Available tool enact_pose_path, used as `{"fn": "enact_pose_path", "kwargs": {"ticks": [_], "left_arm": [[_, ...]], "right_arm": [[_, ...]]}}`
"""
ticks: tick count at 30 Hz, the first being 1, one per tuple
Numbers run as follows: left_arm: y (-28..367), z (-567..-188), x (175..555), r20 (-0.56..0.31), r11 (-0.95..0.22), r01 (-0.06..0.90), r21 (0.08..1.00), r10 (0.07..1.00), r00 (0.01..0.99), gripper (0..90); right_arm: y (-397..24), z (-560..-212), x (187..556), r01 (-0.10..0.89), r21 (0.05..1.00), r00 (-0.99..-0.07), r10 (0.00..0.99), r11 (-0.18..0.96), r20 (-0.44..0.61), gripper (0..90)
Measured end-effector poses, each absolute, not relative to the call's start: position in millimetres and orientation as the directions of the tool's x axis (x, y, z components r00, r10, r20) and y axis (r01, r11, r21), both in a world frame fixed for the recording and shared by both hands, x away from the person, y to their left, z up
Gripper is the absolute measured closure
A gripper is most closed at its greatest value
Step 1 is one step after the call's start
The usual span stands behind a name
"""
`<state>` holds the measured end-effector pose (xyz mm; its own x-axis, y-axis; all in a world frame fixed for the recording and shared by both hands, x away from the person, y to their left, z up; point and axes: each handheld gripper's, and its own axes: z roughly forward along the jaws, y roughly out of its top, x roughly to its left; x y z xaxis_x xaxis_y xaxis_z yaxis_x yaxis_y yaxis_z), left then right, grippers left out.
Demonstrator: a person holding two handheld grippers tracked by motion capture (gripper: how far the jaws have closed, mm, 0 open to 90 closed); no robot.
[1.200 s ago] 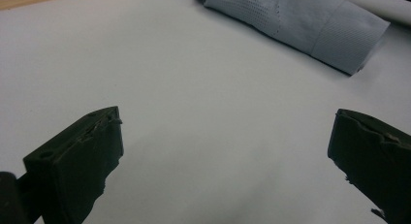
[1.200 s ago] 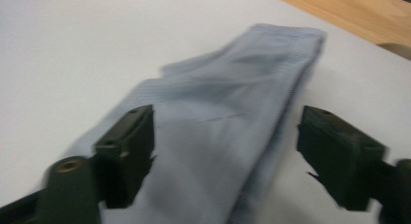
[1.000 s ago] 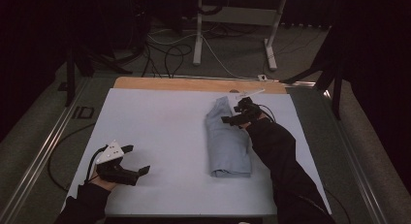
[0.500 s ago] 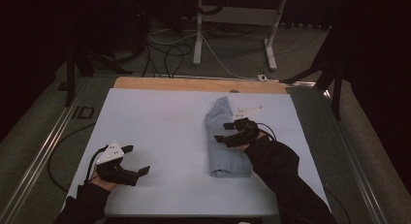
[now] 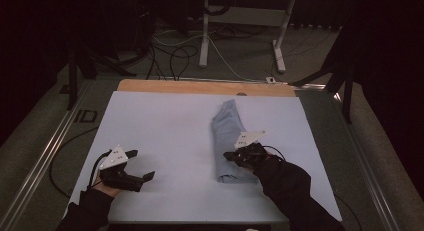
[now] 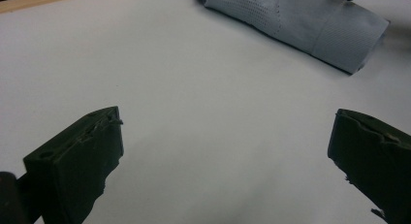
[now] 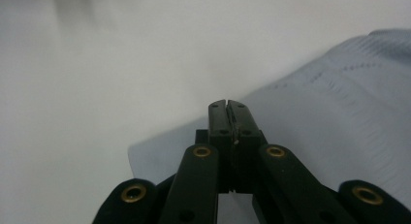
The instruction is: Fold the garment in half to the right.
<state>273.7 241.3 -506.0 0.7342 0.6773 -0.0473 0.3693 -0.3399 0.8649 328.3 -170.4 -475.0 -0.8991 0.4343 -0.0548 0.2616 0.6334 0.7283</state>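
Observation:
A pale blue folded cloth (image 5: 227, 128) lies lengthwise on the white table mat (image 5: 165, 121), right of centre. My right gripper (image 5: 229, 156) hovers at the cloth's near end, pointing left across it. In the right gripper view its jaws (image 7: 227, 105) have just been closing and now meet flat, with nothing between them; the cloth (image 7: 339, 98) lies beneath. My left gripper (image 5: 143, 164) rests near the front left of the mat, open wide. Bare mat fills the gap between its fingers (image 6: 225, 136), and the cloth (image 6: 300, 20) lies far ahead.
A wooden strip (image 5: 200, 86) edges the table's far side. Metal rails (image 5: 50, 151) run along both sides. Cables and white table legs (image 5: 204, 36) stand on the dark floor beyond. Wide bare mat lies between the two grippers.
My right gripper has travelled from the cloth's far part toward its near end, and its jaws have gone from open to shut. The left gripper has stayed put.

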Motion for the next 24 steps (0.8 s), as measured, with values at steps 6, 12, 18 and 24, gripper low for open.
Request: {"fn": "enact_pose_path", "kwargs": {"ticks": [6, 12, 18, 24], "left_arm": [[240, -508, 275, -0.05, -0.345, 0.373, 0.861, 0.673, 0.738, 0.5], [240, -507, 274, -0.055, -0.337, 0.374, 0.864, 0.675, 0.736, 0.5], [240, -507, 274, -0.052, -0.341, 0.372, 0.863, 0.673, 0.738, 0.5], [240, -507, 274, -0.05, -0.338, 0.368, 0.866, 0.674, 0.737, 0.5]], "right_arm": [[-170, -493, 327, 0.264, 0.681, -0.912, 0.406, 0.683, -0.054, 90.0], [-167, -518, 325, 0.307, 0.659, -0.916, 0.402, 0.687, 0.007, 90.0], [-170, -517, 320, 0.309, 0.655, -0.921, 0.388, 0.689, 0.027, 90.0], [-173, -518, 311, 0.313, 0.655, -0.925, 0.378, 0.688, 0.045, 90.0]]}}
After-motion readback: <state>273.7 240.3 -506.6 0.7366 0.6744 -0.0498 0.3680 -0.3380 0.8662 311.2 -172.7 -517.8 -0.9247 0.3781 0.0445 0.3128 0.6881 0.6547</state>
